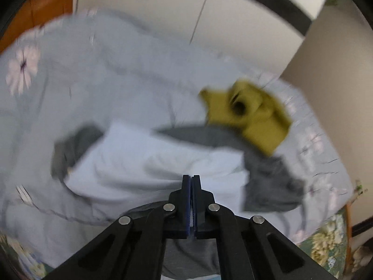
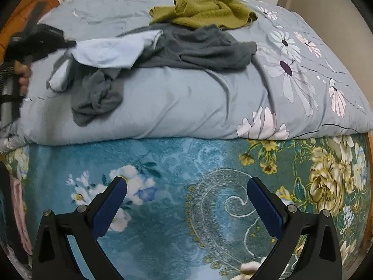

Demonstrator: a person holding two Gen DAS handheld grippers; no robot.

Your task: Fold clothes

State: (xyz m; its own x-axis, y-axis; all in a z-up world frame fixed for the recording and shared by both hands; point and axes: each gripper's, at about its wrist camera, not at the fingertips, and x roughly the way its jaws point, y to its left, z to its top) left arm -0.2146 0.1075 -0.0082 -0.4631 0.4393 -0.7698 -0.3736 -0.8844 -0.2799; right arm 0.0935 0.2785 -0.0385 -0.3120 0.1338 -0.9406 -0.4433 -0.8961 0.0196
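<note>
A pile of clothes lies on a folded grey-blue floral quilt (image 2: pixel 186 107): a light blue garment (image 2: pixel 112 51), a dark grey garment (image 2: pixel 202 49) and an olive green garment (image 2: pixel 202 11). My left gripper (image 1: pixel 191 179) is shut on the light blue garment (image 1: pixel 139 158), with fabric pinched between its pads; the view is motion-blurred. In the right wrist view it shows at the far left (image 2: pixel 67 43), holding that garment's edge. The grey garment (image 1: pixel 268 182) and green garment (image 1: pixel 251 116) lie beyond. My right gripper (image 2: pixel 186 198) is open and empty, above the teal floral blanket (image 2: pixel 174 163), short of the quilt.
The quilt sits on a bed covered by the teal floral blanket. A pale wall (image 1: pixel 338 81) stands to the right, an orange-brown wooden headboard (image 1: pixel 46 7) at the far left. A thin cord (image 1: pixel 202 7) hangs at the back.
</note>
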